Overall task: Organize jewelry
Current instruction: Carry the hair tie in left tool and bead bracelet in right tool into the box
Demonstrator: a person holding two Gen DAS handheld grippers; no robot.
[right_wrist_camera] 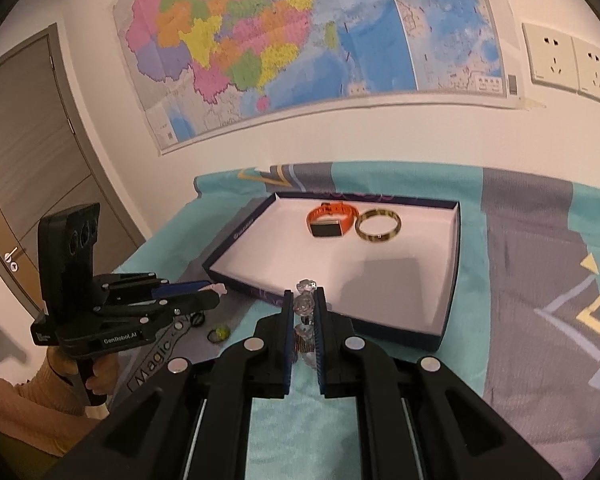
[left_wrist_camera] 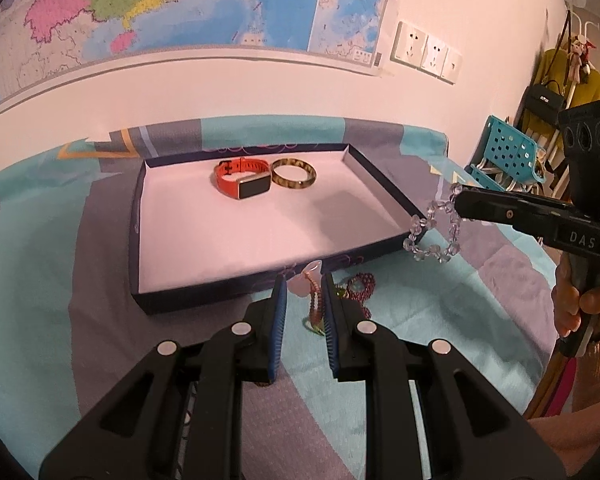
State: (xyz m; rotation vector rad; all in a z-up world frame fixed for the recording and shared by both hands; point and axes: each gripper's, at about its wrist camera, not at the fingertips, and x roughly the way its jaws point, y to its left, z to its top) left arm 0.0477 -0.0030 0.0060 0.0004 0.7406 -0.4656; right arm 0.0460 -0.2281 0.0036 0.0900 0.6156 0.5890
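The tray (left_wrist_camera: 140, 248) sits on the cloth (left_wrist_camera: 40, 280), up by the wall. Inside it, toward the far side, the watch (left_wrist_camera: 242, 180) lies left of the bangle (left_wrist_camera: 293, 174), pretty much touching. Just in front of the tray's near edge there's a bead string (left_wrist_camera: 360, 286) on the cloth. Off the tray's right corner hangs a crystal bracelet (left_wrist_camera: 436, 236). A map (right_wrist_camera: 300, 40) is on the wall behind the tray.

We read "DAS" on the right claw (left_wrist_camera: 456, 200) body | "GenRobot.AI" on the left claw (right_wrist_camera: 214, 290) side | "Magic" on the cloth (right_wrist_camera: 152, 368), seven o'clock of the tray (right_wrist_camera: 452, 264).
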